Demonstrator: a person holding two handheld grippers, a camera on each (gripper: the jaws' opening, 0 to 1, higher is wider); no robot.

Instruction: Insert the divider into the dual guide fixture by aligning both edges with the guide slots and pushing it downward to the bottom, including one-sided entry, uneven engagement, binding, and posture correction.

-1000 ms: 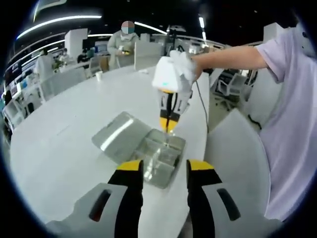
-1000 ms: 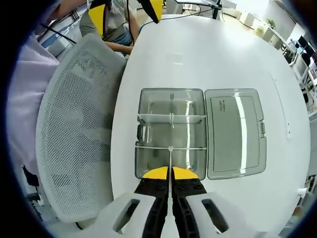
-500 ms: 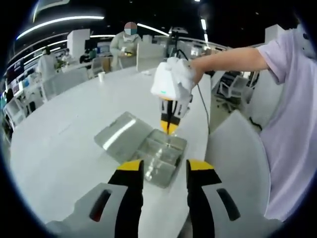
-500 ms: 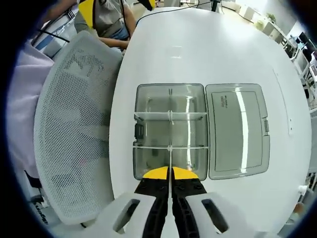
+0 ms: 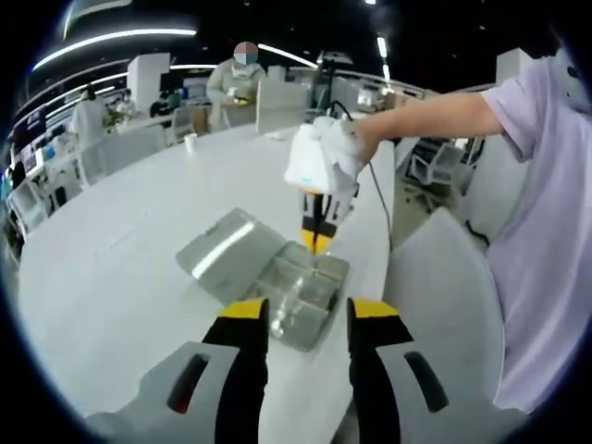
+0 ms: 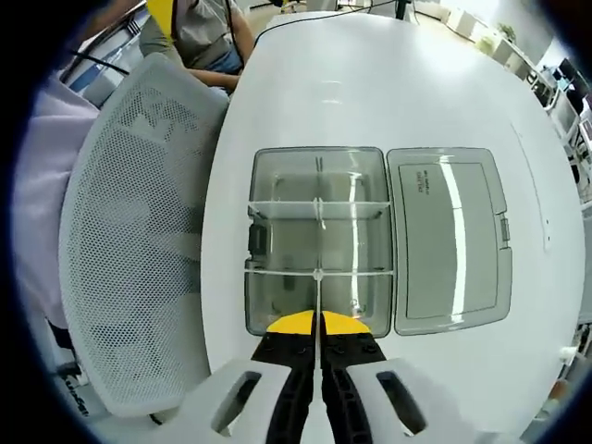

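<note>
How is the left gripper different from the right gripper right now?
The left gripper has its jaws spread apart and holds nothing; the right gripper has its jaws pressed together on a thin clear divider. The left gripper sits back from the clear box; the right gripper points straight down over it. Both have yellow tips.

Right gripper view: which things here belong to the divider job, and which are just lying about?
Job:
- clear plastic box with guide slots, hinged lid open flat
- thin clear divider, pinched edge-on in the right gripper
- left gripper, open, nearby

Lying about:
- white mesh chair
- round white table
- white cup
</note>
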